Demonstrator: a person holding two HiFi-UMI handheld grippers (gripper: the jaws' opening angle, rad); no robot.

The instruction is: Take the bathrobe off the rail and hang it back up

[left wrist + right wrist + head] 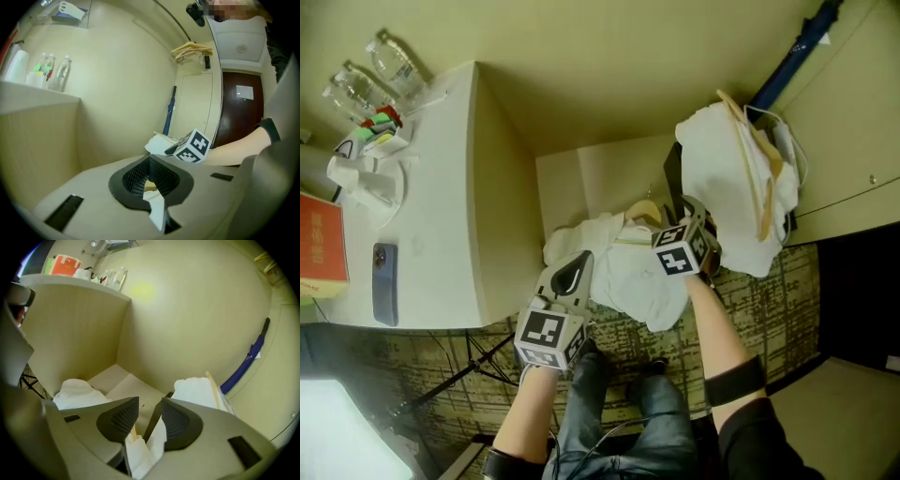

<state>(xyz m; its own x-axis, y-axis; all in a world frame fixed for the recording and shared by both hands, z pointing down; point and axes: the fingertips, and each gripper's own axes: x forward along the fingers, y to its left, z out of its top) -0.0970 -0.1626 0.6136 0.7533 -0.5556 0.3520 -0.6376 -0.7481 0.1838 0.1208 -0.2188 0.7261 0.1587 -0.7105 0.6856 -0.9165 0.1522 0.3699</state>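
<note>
White bathrobe (628,277) apparently off rail, bunched low between both tongs. Left tongs (157,187) pressed shut on cloth, right tongs (145,420) pinching cloth plus wooden hanger (134,432). Rehanging not yet done.

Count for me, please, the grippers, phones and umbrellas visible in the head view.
Grippers: 2 (left gripper, right gripper)
Phone: 1
Umbrella: 1
Total: 4
</note>
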